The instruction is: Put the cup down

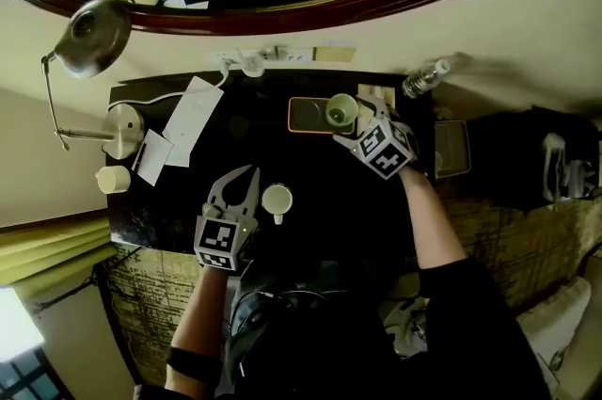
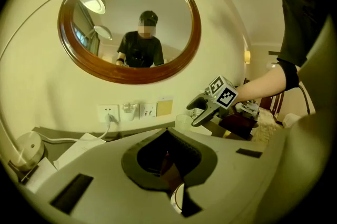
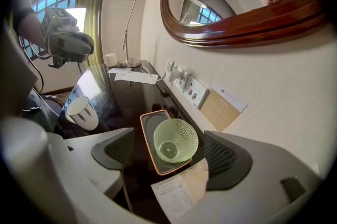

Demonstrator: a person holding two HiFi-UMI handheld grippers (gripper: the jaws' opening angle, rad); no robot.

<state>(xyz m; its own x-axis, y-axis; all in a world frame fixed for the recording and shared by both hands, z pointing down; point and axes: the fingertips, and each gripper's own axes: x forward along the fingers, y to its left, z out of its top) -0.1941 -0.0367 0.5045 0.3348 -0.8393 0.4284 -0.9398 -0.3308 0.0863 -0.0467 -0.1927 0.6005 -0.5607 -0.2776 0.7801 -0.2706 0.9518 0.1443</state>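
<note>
Green cup (image 3: pixel 175 140) on orange tray (image 3: pixel 148 124) | right gripper (image 1: pixel 362 125) jaws apart | left gripper (image 1: pixel 246 177) jaws closed, white cup (image 1: pixel 277 199) beside

Print on the card (image 3: pixel 175 197) is too small to read.

We see a dark worktop (image 1: pixel 320 172). On it lie an orange-rimmed tray (image 1: pixel 306 116) near the wall, a white cup (image 1: pixel 277 199) nearer us, and paper sheets (image 1: pixel 193 118) beside a lamp base (image 1: pixel 122 127) at the left.
</note>
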